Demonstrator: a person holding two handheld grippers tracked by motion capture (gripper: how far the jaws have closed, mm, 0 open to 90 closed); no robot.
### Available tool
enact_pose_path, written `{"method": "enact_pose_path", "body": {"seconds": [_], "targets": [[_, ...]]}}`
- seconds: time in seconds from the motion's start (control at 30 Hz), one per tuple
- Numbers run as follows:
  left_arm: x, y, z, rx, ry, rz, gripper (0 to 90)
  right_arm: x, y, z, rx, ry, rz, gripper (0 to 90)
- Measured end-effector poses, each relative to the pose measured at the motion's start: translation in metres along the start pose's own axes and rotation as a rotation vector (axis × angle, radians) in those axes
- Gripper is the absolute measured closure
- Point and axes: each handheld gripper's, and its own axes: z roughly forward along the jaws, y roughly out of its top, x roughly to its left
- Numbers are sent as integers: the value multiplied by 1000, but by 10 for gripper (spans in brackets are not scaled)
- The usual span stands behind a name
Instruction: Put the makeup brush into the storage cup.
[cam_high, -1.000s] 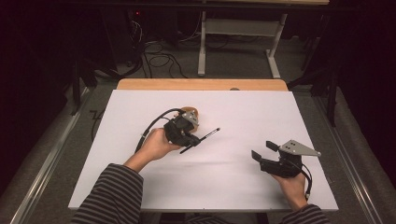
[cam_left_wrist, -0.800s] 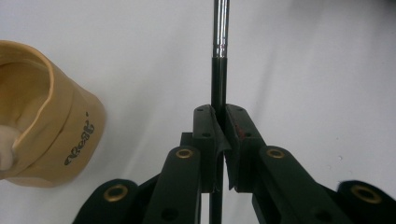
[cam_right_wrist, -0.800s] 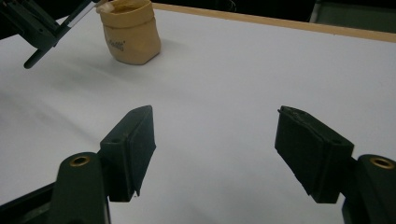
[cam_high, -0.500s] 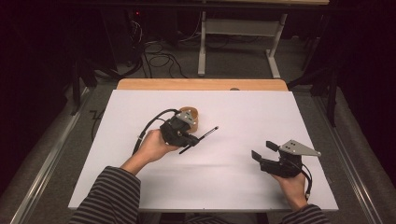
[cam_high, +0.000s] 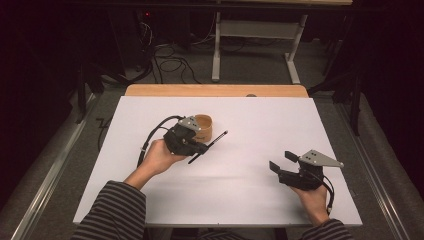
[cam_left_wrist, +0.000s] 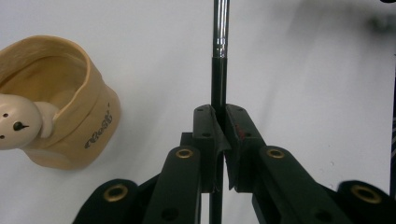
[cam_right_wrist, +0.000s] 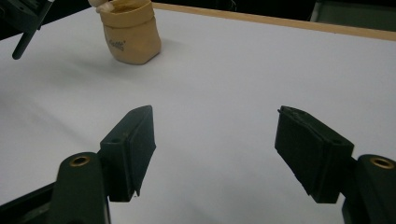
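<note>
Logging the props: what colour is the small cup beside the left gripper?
Tan, with small dark lettering on its side. The cup shows best in the left gripper view.

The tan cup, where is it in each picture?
High view: the tan cup stands mid-table, just beyond the left gripper.
Left gripper view: far left, beside the shut jaws.
Right gripper view: top left.
Shared landmark: the thin black rod the left gripper holds.

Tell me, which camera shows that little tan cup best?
The left gripper view: the tan cup is close, its open mouth and printed side clear. The right gripper view shows it far off; the high view has it partly behind the left tongs.
</note>
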Motion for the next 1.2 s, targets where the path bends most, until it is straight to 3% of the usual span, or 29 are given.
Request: {"method": "enact_pose_path", "body": {"seconds": [0.43, 1.2], "targets": [[3, -5, -15, -70, 16, -35, 835, 0, 0, 0, -1, 2, 1, 298], [10, -9, -25, -152, 57, -94, 835, 0, 0, 0, 1, 1, 0, 298]]}}
